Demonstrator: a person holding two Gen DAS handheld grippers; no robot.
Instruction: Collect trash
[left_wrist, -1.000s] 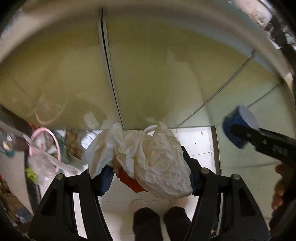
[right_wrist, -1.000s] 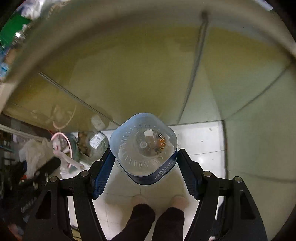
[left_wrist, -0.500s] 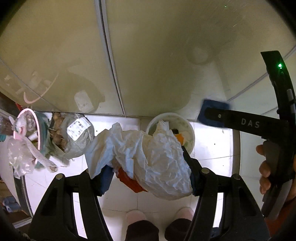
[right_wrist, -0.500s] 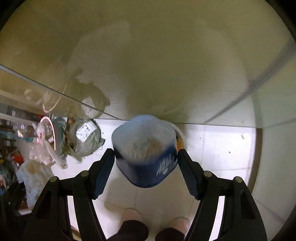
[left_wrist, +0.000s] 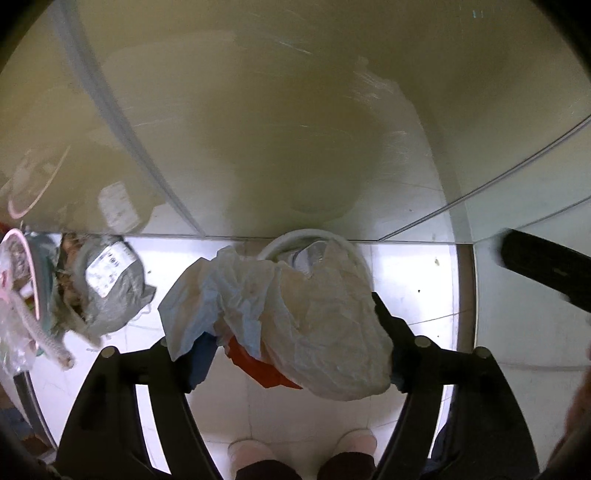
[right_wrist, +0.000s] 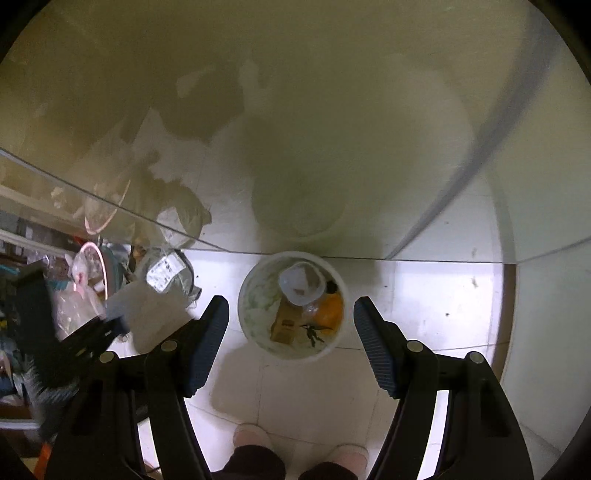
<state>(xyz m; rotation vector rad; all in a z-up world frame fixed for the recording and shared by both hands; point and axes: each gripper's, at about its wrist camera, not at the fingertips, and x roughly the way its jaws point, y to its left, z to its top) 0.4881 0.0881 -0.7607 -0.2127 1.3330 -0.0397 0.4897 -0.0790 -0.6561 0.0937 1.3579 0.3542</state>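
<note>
A white round trash bin (right_wrist: 246, 295) stands on the tiled floor against the wall. A clear plastic cup (right_wrist: 301, 284) lies in it on top of yellow and brown waste. My right gripper (right_wrist: 291, 325) is open and empty above the bin. My left gripper (left_wrist: 291, 332) is shut on a crumpled white paper wad (left_wrist: 317, 325) with a red scrap (left_wrist: 258, 365) under it, held above the bin's rim (left_wrist: 280, 242), which it mostly hides. The left gripper shows blurred in the right wrist view (right_wrist: 81, 328).
A grey tied bag with a white label (left_wrist: 107, 284) (right_wrist: 168, 273) lies on the floor left of the bin. A pink-rimmed basket with clutter (left_wrist: 22, 280) (right_wrist: 92, 280) stands further left. The glossy wall is just behind. The person's slippers (right_wrist: 251, 435) are below.
My right gripper opened and the clear cup dropped into the bin. Both grippers tilted down over the bin. The left keeps hold of the paper wad.
</note>
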